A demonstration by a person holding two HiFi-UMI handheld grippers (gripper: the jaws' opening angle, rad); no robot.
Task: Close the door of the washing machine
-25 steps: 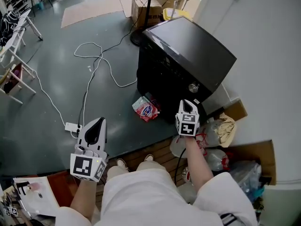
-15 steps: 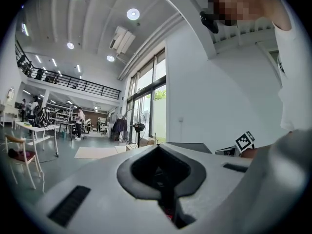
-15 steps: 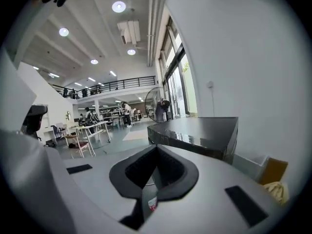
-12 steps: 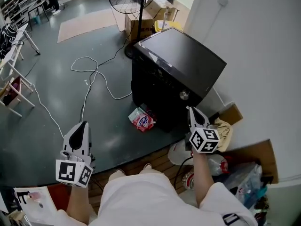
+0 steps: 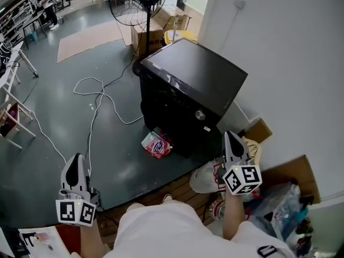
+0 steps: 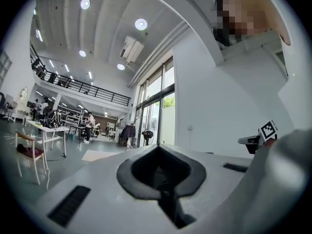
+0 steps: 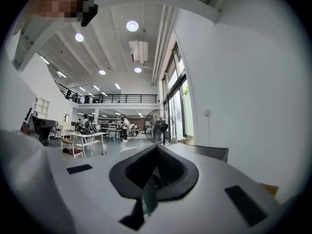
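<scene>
The left fingers (image 5: 74, 162) are pressed together with nothing between them, as the left gripper view (image 6: 163, 199) shows: the two halves meet in one dark seam. They point level, out over the grey floor (image 5: 48, 117). Ahead of their tips a white cable (image 5: 101, 97) loops across the floor. Further ahead and to the right a standing fan (image 5: 145, 1) rises beside some cardboard boxes (image 5: 156, 34).

Between the two pairs of fingers, and forward of both, a red and white packet (image 5: 156, 144) lies on the floor, just at the foot of the washing machine (image 5: 188, 79). The machine is a black box set against the white wall (image 5: 279, 63). It stands ahead of the right fingers and slightly to their left, apart from them. Its dark front carries a round knob (image 5: 200, 115). The front reads as flat and shut, though the dark panel gives little detail.

The right fingers (image 5: 232, 142) are likewise closed tight and hold nothing; the right gripper view (image 7: 146, 199) shows the same single seam. They are level, with the machine's top edge (image 7: 209, 152) just past their tips on the right and the fan (image 7: 157, 126) beyond. Below and beside them lie pale plastic bags (image 5: 204, 179). To their right a flat piece of cardboard (image 5: 293, 171) rests by the wall.
</scene>
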